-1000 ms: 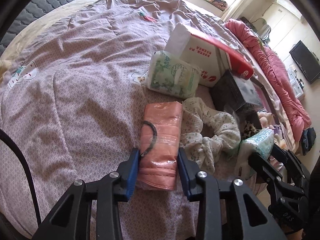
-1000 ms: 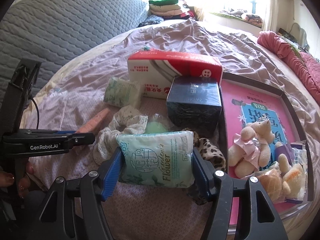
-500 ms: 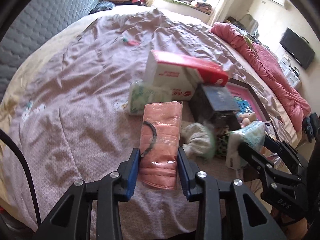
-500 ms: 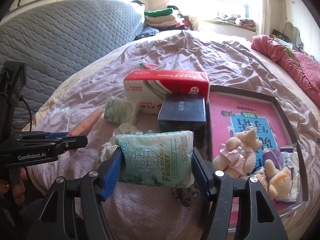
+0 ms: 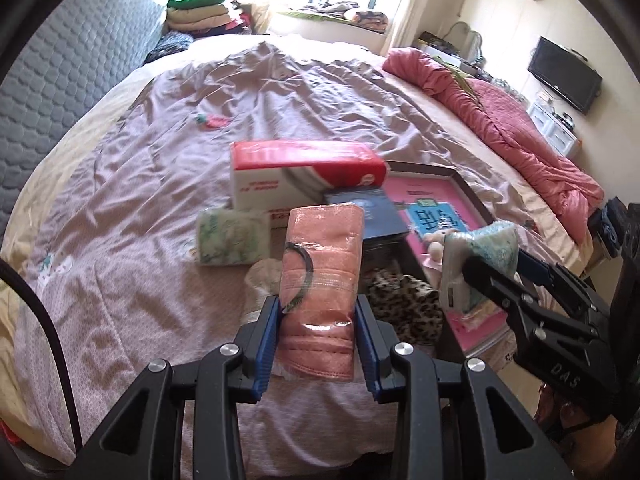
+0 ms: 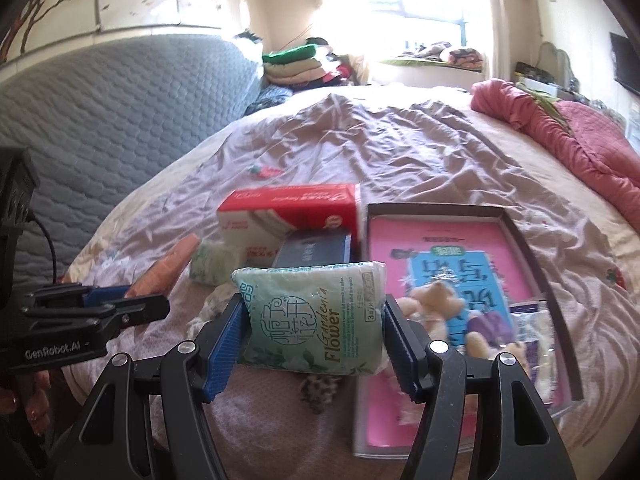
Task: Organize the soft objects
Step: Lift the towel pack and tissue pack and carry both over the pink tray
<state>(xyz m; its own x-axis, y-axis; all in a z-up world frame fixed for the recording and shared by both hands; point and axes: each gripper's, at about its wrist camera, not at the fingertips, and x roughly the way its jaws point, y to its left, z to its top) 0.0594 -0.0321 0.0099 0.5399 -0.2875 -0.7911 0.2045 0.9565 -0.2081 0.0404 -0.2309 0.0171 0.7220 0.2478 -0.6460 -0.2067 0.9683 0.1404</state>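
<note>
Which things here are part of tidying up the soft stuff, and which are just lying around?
Part of the job:
- pink wrapped cloth, held in the left gripper
- green tissue pack, held in the right gripper
- small tissue pack
- leopard scrunchie
- tray

Lying about:
- red tissue box
- dark box
- pink quilt

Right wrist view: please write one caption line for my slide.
Right gripper clamps a pale green plastic tissue pack above the mauve bedspread, beside an open dark-rimmed box with pink lining.
</note>
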